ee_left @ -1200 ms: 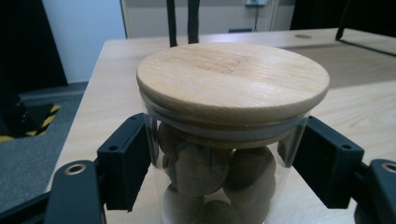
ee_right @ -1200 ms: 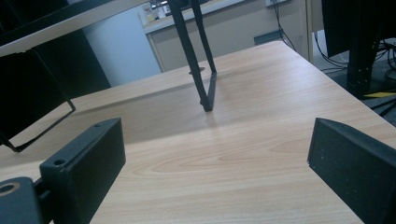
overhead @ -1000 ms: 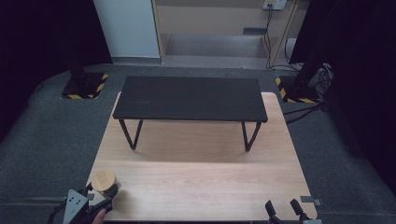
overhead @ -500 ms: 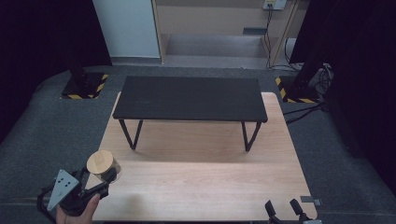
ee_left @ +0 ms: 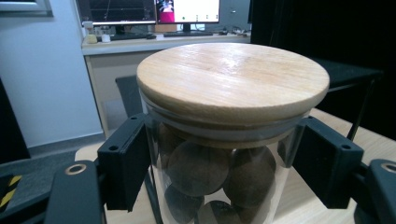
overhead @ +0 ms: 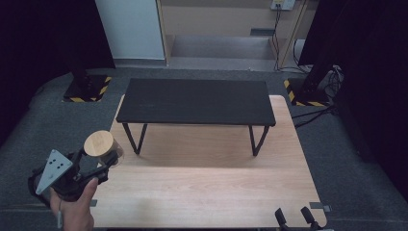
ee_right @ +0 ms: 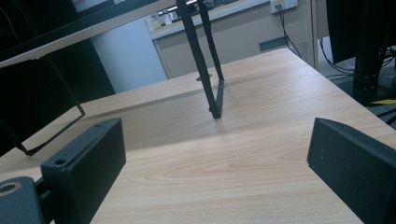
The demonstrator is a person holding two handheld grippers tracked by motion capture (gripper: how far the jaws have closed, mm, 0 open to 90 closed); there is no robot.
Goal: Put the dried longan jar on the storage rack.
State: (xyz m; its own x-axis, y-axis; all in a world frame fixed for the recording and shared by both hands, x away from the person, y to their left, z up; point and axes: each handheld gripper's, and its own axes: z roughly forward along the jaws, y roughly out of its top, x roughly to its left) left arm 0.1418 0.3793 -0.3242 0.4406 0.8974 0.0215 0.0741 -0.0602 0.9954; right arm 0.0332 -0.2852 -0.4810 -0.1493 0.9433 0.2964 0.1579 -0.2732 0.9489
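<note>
Left gripper [overhead: 107, 161] is pinching the jar [overhead: 102, 147], which has gone up off the table [overhead: 207, 192] since a second ago. Looks headed for the shelf [overhead: 195, 101]. Right gripper [overhead: 297, 219] sits spread, empty.

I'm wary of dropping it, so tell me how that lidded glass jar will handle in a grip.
The glass jar probably feels slick and would break if dropped: its wall is smooth and clear. The brown balls filling it likely add weight. The wooden lid seems just to sit on top, so tilting may loosen it.

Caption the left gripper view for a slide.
Left gripper clamped on a glass jar of brown balls, wooden lid on.
</note>
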